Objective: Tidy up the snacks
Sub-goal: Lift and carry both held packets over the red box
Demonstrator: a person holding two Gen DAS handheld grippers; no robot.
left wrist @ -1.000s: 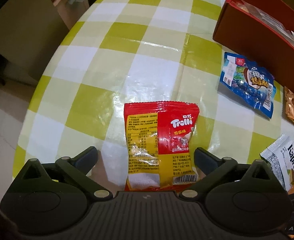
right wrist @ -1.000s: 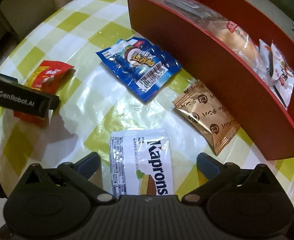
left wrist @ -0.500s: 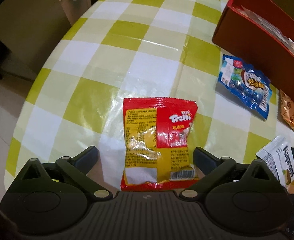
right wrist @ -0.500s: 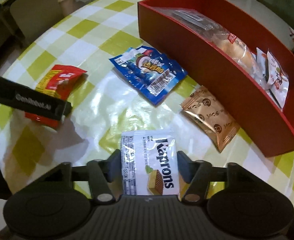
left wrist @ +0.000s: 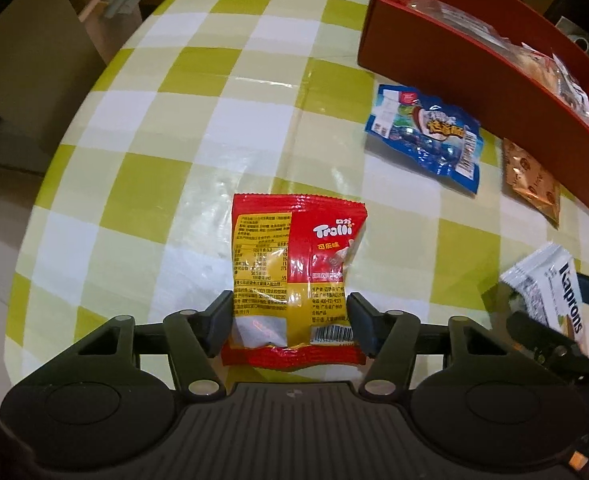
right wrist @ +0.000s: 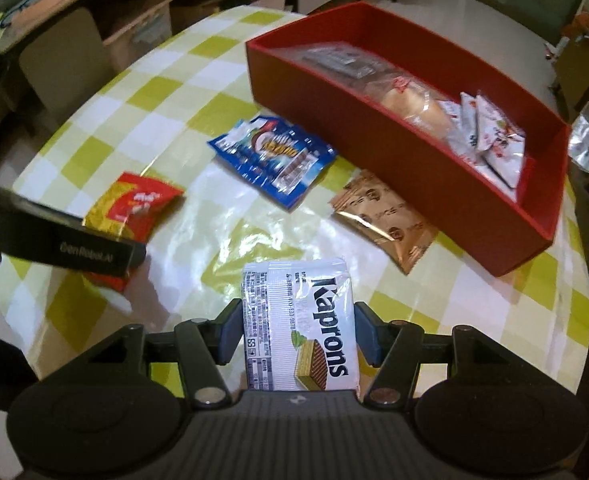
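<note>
Two packets gripped, one per gripper.
The left gripper (left wrist: 290, 322), jaws just closed, pinches a red Trolli bag (left wrist: 294, 276); the right gripper (right wrist: 297, 334) clamps a white Kaprons wafer pack (right wrist: 300, 326) above the checked tablecloth (left wrist: 198, 128), near one red box (right wrist: 434, 168).

Left view: from behind my left fingers (left wrist: 230, 322), steeply down on the bench (left wrist: 198, 128), close.
Right view: from behind my right fingers (right wrist: 230, 330), tilted down, close, facing 12 o'clock.
Shared: red box (left wrist: 474, 80) (right wrist: 434, 176) at 1 o'clock, blue packet (left wrist: 424, 136) (right wrist: 272, 156), brown packet (left wrist: 530, 176) (right wrist: 386, 220), both held packets.
</note>
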